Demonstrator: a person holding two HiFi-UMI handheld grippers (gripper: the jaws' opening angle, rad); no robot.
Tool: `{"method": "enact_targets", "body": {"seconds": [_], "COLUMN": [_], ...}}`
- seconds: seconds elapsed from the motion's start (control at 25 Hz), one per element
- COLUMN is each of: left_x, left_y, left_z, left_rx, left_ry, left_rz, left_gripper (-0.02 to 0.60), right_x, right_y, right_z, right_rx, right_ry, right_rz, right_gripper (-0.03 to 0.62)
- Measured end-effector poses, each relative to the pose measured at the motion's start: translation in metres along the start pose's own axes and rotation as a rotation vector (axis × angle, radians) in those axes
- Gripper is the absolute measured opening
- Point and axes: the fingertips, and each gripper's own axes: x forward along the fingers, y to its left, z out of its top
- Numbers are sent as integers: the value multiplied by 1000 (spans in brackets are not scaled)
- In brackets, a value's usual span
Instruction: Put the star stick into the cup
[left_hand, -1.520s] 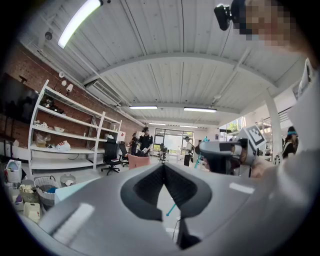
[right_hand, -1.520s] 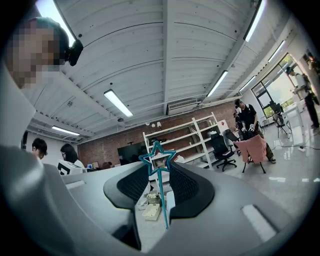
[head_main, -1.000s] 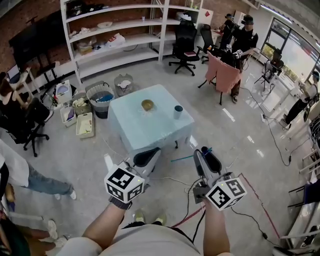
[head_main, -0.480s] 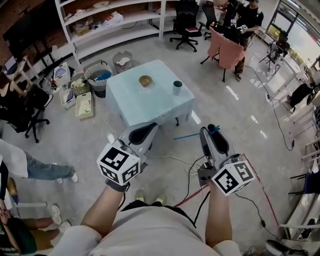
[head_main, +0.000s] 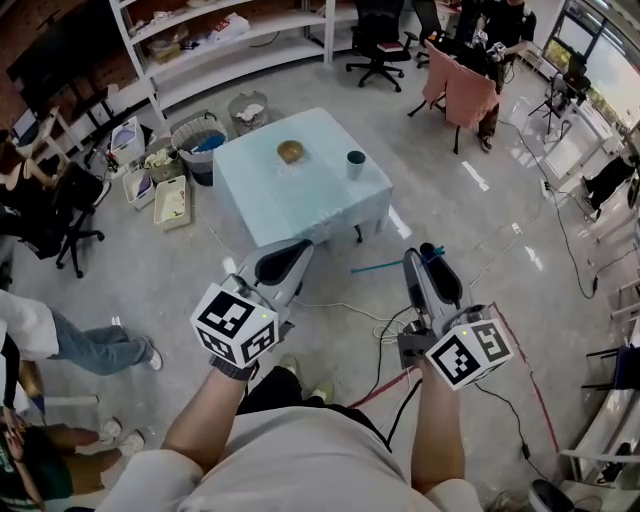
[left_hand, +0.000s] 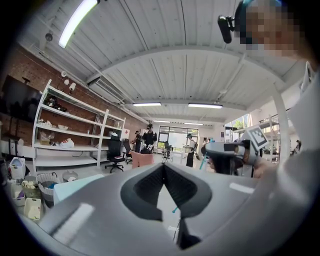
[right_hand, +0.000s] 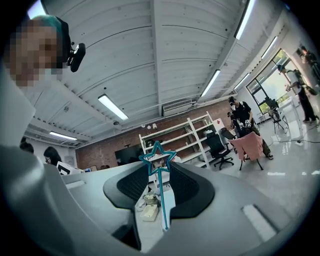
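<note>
right tool (right_hand: 159, 166) is clamped on the star stick (right_hand: 162, 199); left tool (left_hand: 163, 168) closed, nothing in it; cup (head_main: 356, 164) sits on the counter (head_main: 300, 208), well apart from both

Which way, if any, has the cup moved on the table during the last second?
No. The cup keeps its place near the right edge of the table, right of the bowl; only the view shifted.

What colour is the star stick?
Teal, a blue-green; the star stick shows best in the right gripper view.
</note>
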Motion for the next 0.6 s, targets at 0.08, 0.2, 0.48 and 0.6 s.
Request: {"method": "enact_targets", "body": {"seconds": [0.08,0.2,0.48,0.6], "left_x": [5,15,58,77], "left_y": [3,11,41,61], "left_z": [-3,-8,-11,-14], "left_rx": [-3,-7,-2,14], "left_ry": [5,7,-2,-2], "left_rz": [-1,-3,-38,-56], "left_gripper": [6,6,6,6], "right_x": [4,13,52,77], "right_y": [-4,-14,-43,-55], "right_z": [-2,-6,-9,-15], "right_rx": [0,3,-11,-17], "right_ry": [5,13,21,23], "right_rz": [-5,-12,-47,-65], "right_gripper": [140,140,140,140]}}
